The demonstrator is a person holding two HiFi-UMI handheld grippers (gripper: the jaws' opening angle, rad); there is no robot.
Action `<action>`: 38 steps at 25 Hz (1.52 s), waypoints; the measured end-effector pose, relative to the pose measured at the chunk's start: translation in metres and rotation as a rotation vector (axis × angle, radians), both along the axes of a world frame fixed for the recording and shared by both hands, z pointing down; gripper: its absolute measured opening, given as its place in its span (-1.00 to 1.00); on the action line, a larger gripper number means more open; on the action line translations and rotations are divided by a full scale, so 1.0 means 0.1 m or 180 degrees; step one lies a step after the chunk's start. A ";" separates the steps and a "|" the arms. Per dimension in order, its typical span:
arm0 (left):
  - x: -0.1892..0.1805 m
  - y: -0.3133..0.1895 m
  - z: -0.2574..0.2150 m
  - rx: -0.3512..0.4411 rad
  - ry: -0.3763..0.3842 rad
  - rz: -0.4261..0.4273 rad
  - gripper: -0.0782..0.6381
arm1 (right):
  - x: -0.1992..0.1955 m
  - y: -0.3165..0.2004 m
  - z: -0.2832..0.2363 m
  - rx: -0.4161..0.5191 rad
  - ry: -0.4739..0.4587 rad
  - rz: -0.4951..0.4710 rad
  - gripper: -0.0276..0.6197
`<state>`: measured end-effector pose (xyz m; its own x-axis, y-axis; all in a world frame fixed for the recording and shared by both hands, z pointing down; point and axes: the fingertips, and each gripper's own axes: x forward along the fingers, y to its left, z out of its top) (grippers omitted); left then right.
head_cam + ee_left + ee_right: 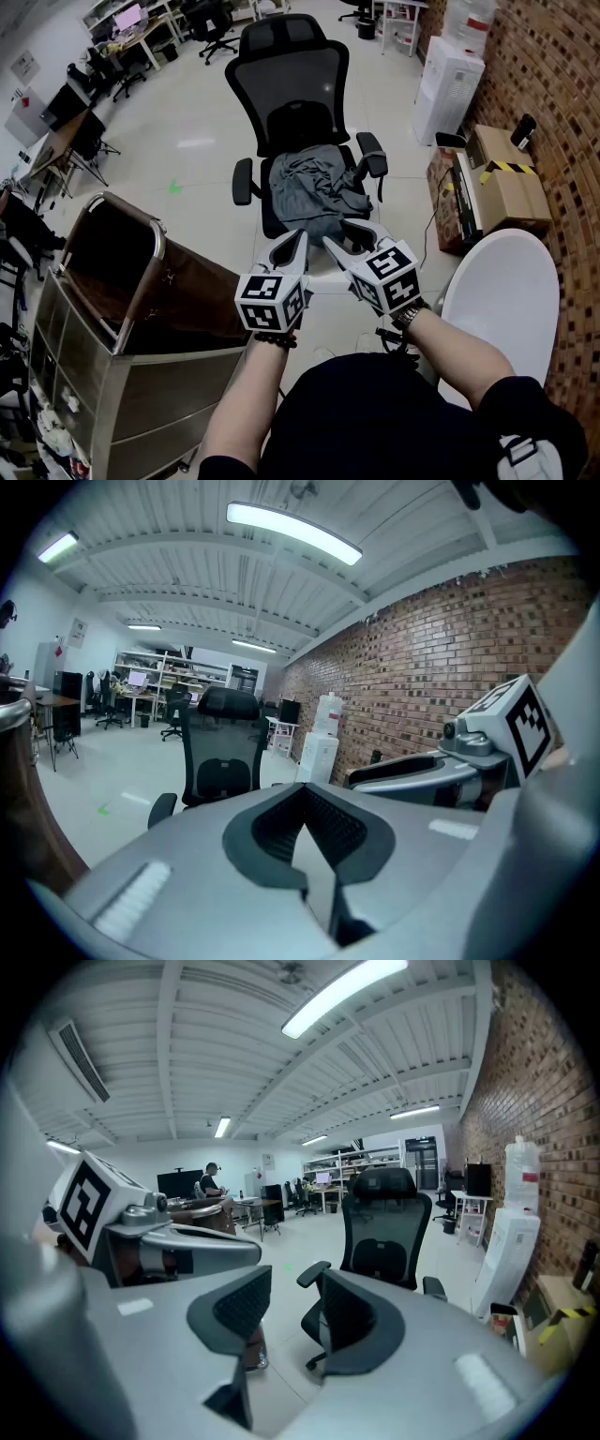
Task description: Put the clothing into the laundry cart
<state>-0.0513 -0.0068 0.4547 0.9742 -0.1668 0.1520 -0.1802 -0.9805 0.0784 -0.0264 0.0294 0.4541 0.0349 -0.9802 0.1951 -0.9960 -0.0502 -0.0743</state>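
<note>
Clothing lying crumpled on the chair seat, centre frame.
Appearing soft, light, limp; a raised fold is offering the best purchase. Left gripper sitting closed, right gripper parted, both empty.

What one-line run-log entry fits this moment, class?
clothing: grey, on office chair seat, ungripped | left gripper: shut, empty | right gripper: open, empty | laundry cart: person's left

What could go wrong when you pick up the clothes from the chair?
The grey clothing lies bunched on the chair, close to an armrest, so a fold could snag or slip free. The laundry cart stands off to the left; a trailing end might miss its rim and drop on the floor. The left gripper looks shut and must open first.
</note>
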 end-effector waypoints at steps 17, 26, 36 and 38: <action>0.11 -0.84 0.48 -0.0056 -0.0242 0.0013 -0.77 | 0.33 -0.99 0.76 -0.0446 -0.0074 0.0034 -0.04; 0.99 -1.70 1.05 -0.0258 -0.0477 -0.0124 -0.77 | 1.26 -1.98 1.58 -0.0769 -0.0262 -0.0089 0.20; 2.33 -3.14 1.52 -0.0722 -0.0956 -0.0472 -0.78 | 2.64 -3.44 2.45 -0.1462 -0.0534 -0.0393 0.50; 2.44 -3.30 1.79 -0.0787 -0.1026 -0.0550 -0.77 | 2.76 -3.58 2.81 -0.1582 -0.0542 -0.0444 0.55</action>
